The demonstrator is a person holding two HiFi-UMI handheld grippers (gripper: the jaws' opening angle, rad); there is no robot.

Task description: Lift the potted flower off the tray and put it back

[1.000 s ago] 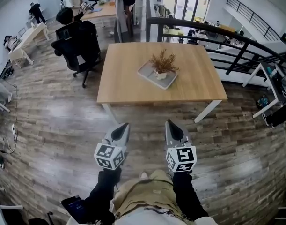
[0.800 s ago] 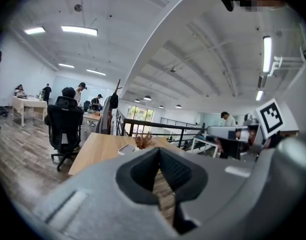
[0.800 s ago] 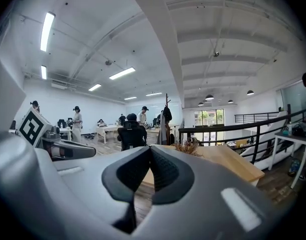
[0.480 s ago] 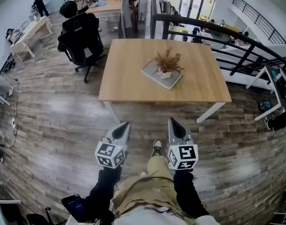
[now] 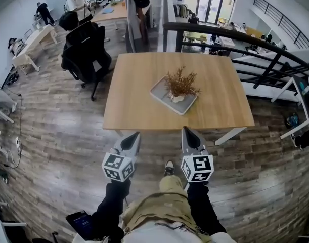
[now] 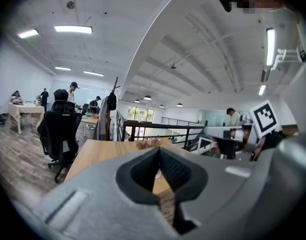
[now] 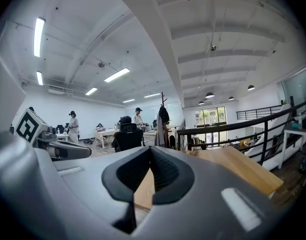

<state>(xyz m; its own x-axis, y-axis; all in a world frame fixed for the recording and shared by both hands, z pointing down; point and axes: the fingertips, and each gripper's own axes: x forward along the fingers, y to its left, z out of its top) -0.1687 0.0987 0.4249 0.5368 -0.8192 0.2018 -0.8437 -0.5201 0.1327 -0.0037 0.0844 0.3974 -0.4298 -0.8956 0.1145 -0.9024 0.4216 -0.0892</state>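
The potted flower (image 5: pixel 180 84), a dry brown sprig in a small white pot, stands on a grey tray (image 5: pixel 162 95) near the middle of a wooden table (image 5: pixel 134 100). My left gripper (image 5: pixel 134 134) and right gripper (image 5: pixel 187 130) are held side by side over the floor, just short of the table's near edge. Both are shut with nothing in them. In the left gripper view the flower (image 6: pixel 147 143) shows small and far beyond the closed tips (image 6: pixel 159 150). The right gripper view shows the shut tips (image 7: pixel 150 148) and the table (image 7: pixel 243 171) ahead.
A black office chair (image 5: pixel 83 49) stands at the table's far left corner. A dark railing (image 5: pixel 235 39) runs behind the table and down its right side. People stand and sit at desks (image 5: pixel 108 9) further back. A white desk (image 5: pixel 296 100) is at the right.
The table and the tray with the flower have come nearer and lower in the head view as the person walked forward. Both grippers stayed shut, side by side.
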